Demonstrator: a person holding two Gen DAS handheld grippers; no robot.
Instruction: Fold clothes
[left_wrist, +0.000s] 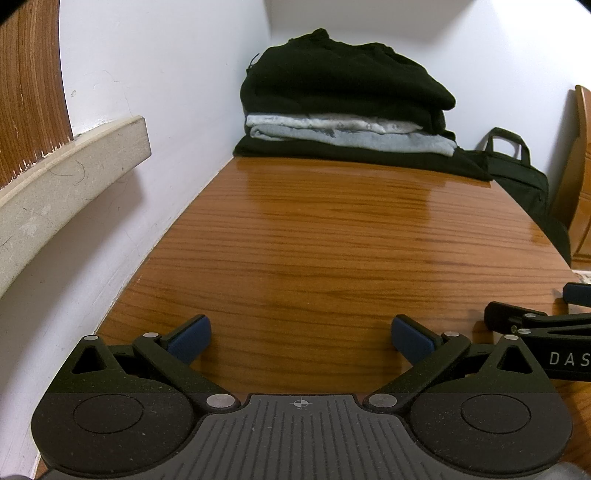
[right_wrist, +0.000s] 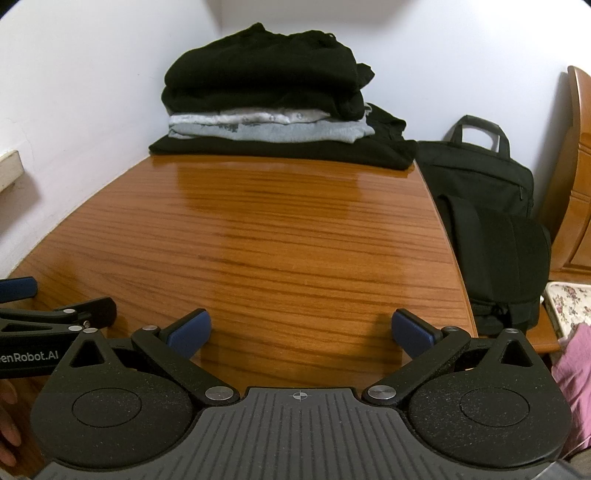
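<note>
Wooden table (right_wrist: 295, 240) bare near us, clothes stack (right_wrist: 273, 107) at far end w/ both grippers, left (left_wrist: 301, 338) & right (right_wrist: 301, 334), released, about equally distant.

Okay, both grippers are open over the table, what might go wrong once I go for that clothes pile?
1. The stack of clothes is tall, with a bulky black garment on top; pulling a lower layer may topple it.
2. The bottom black piece reaches the table edge beside the black bag; it could slide off.
3. The left gripper and right gripper sit close together and might collide.
</note>
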